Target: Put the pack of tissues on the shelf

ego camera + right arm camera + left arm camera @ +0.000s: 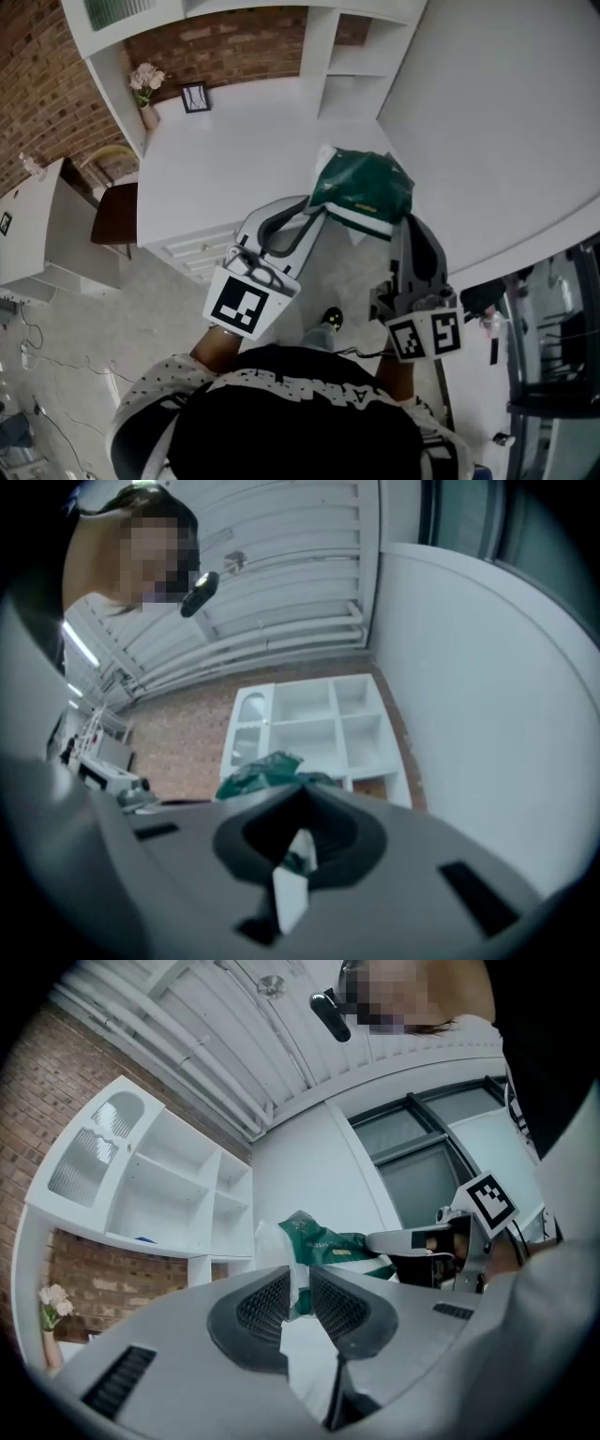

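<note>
I saw the left hand-held gripper (317,208) clamped on the pack of tissues (364,187). The right hand-held gripper (406,220) pinched its other end.

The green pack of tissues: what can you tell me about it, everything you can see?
The pack of tissues is a soft, crinkled plastic wrapper, dark green with white bands and a small yellow mark. It is held up in the air in front of the white desk, between two grippers. The left gripper pinches a white edge of the wrapper on one side; the right gripper is shut on a white and green edge on the other. Nothing else touches it.
</note>
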The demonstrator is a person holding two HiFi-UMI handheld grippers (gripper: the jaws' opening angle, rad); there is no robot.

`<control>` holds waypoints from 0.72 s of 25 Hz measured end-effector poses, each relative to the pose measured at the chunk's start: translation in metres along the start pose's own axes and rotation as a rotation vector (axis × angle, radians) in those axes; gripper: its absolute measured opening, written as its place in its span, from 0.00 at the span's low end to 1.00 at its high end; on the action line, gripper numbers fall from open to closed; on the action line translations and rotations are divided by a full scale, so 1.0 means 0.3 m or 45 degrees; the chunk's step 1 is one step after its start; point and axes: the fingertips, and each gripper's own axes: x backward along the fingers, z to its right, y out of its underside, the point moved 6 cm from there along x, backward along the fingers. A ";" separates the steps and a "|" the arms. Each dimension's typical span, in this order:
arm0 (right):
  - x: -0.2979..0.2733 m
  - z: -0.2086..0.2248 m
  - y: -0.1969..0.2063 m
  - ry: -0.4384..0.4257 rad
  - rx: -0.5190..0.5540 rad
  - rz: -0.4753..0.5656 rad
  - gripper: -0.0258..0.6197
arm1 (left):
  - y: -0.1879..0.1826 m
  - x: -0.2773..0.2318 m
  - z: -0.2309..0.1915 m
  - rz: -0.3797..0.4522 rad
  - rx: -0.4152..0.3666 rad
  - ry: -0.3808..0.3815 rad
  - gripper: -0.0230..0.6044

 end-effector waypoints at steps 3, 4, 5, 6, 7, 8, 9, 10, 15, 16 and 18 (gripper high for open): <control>-0.027 0.070 0.006 -0.024 -0.020 0.011 0.09 | 0.009 -0.062 0.010 -0.005 -0.027 -0.019 0.19; -0.034 0.094 0.009 -0.029 -0.028 0.012 0.09 | 0.014 -0.082 0.015 -0.013 -0.033 -0.025 0.19; -0.042 0.116 0.013 -0.035 -0.036 0.012 0.09 | 0.020 -0.102 0.018 -0.021 -0.036 -0.032 0.19; -0.050 0.137 0.017 -0.042 -0.043 0.011 0.09 | 0.026 -0.121 0.020 -0.029 -0.038 -0.040 0.19; -0.059 0.157 0.023 -0.048 -0.051 0.011 0.09 | 0.032 -0.139 0.021 -0.036 -0.040 -0.048 0.19; -0.069 0.176 0.028 -0.055 -0.058 0.012 0.09 | 0.037 -0.156 0.021 -0.043 -0.044 -0.056 0.19; -0.079 0.193 0.032 -0.062 -0.065 0.014 0.09 | 0.042 -0.173 0.020 -0.049 -0.049 -0.063 0.19; -0.090 0.209 0.034 -0.069 -0.072 0.017 0.09 | 0.045 -0.189 0.018 -0.054 -0.054 -0.070 0.19; -0.131 0.279 0.028 -0.095 -0.092 0.029 0.09 | 0.046 -0.264 0.016 -0.064 -0.073 -0.096 0.19; -0.137 0.294 0.024 -0.100 -0.094 0.030 0.09 | 0.044 -0.280 0.018 -0.065 -0.078 -0.100 0.19; -0.150 0.326 0.014 -0.106 -0.096 0.038 0.09 | 0.041 -0.313 0.022 -0.064 -0.086 -0.104 0.19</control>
